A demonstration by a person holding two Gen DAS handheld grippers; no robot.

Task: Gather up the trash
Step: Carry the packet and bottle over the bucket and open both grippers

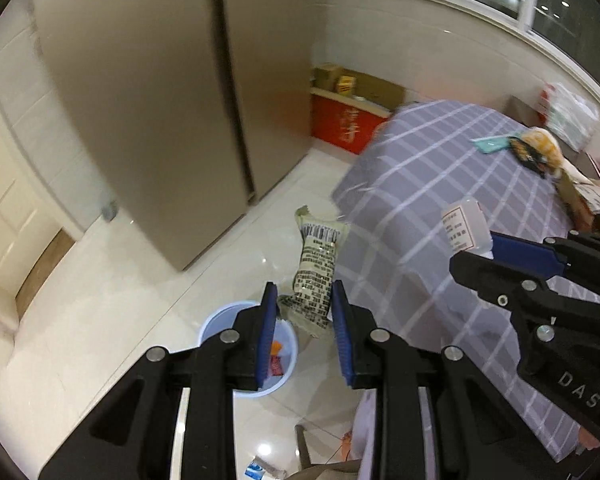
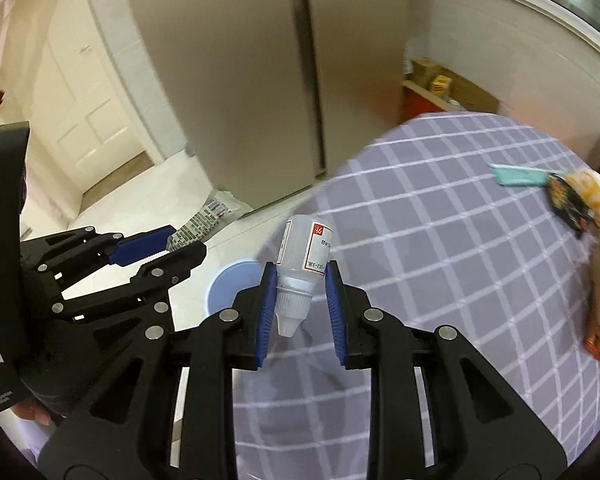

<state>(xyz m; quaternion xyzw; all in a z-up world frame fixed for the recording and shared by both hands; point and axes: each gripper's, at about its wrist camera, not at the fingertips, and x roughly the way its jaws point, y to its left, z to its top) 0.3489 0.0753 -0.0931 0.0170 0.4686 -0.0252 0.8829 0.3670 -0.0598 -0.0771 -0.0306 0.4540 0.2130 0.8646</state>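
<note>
Pinching wrapper (image 1: 314, 280) inside left claw (image 1: 304, 300)

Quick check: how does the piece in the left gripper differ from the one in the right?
The left gripper holds a flat, crinkled wrapper printed with black text; the right gripper holds a rigid white dropper bottle, cap toward the camera, with a red-marked label. Both are clamped between blue fingers.

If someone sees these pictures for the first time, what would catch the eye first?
Probably the two loaded grippers: the left gripper clamps a printed snack wrapper above the pale blue bin on the floor, and the right gripper clamps a small white bottle, cap toward the camera. More wrappers lie on the checked tablecloth.
</note>
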